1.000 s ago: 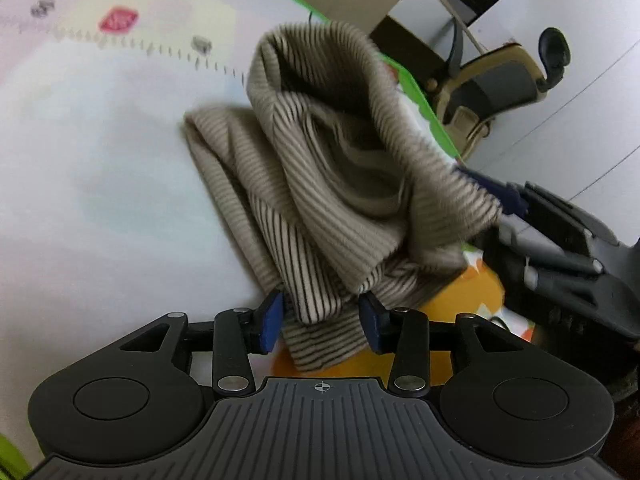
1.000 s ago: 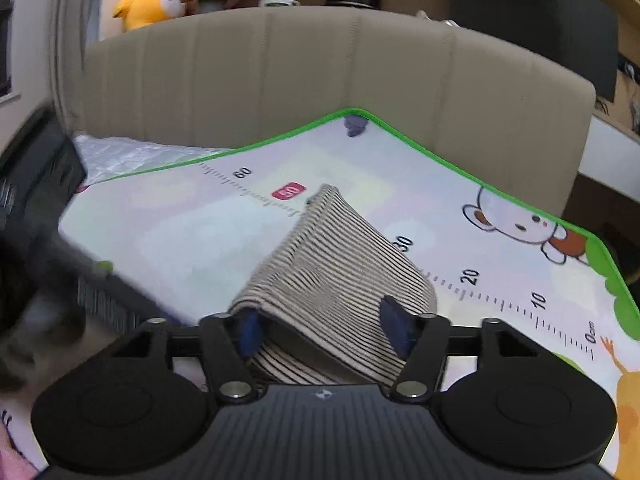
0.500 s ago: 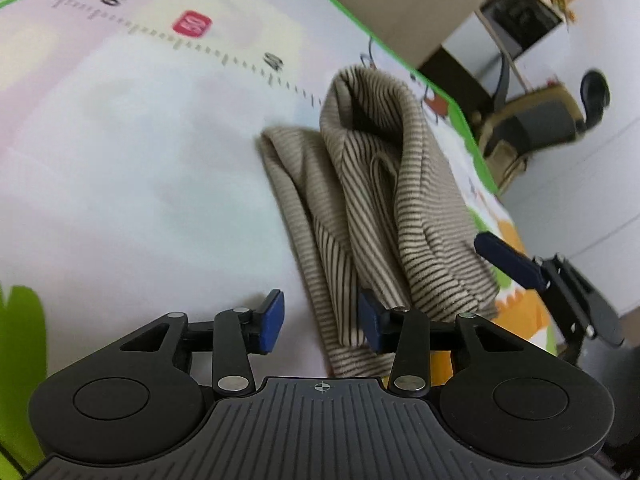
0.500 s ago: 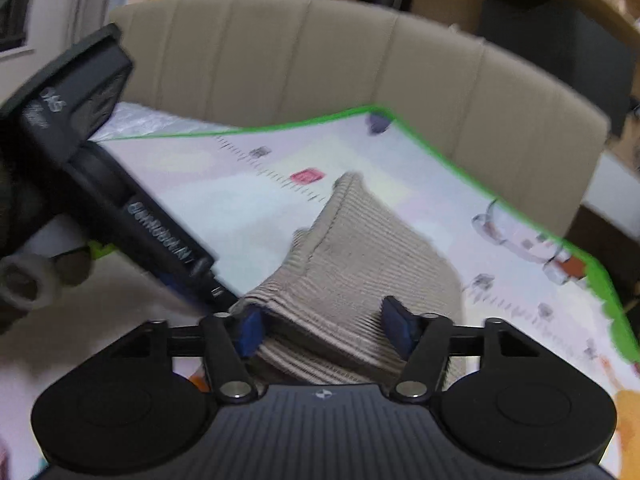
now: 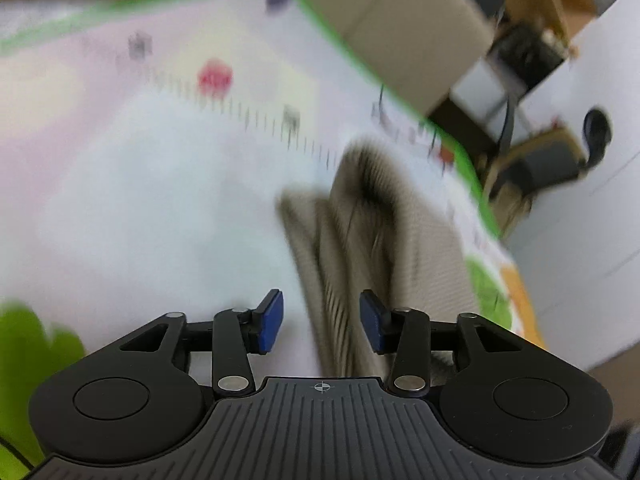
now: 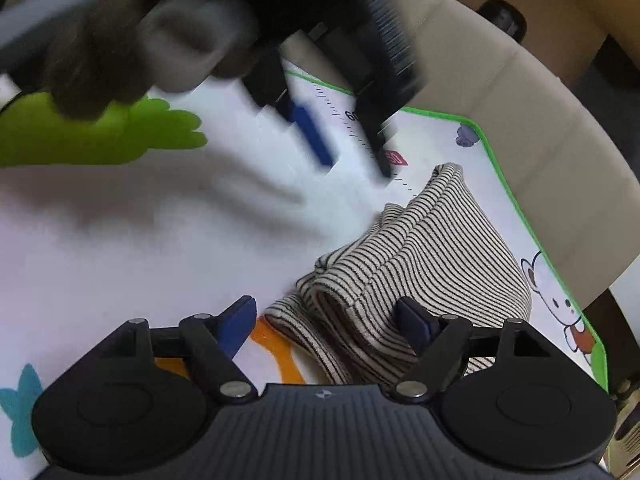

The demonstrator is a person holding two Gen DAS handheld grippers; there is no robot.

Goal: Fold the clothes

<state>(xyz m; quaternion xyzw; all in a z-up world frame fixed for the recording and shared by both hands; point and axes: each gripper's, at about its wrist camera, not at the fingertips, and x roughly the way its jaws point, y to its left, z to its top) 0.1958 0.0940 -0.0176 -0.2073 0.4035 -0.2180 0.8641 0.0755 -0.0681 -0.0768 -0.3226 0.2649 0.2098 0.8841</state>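
Striped garment (image 6: 420, 264) was soft, light and floppy; best gripped at the folded edge ahead of right claw (image 6: 326, 324). Both claws were opening, clamping nothing.

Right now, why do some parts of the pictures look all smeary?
Left wrist view: almost everything is motion-blurred, the striped garment and play mat alike; only the left gripper itself is sharp. Right wrist view: the garment is crisp, but the left gripper and the gloved hand holding it are smeared, casting a soft shadow on the mat.
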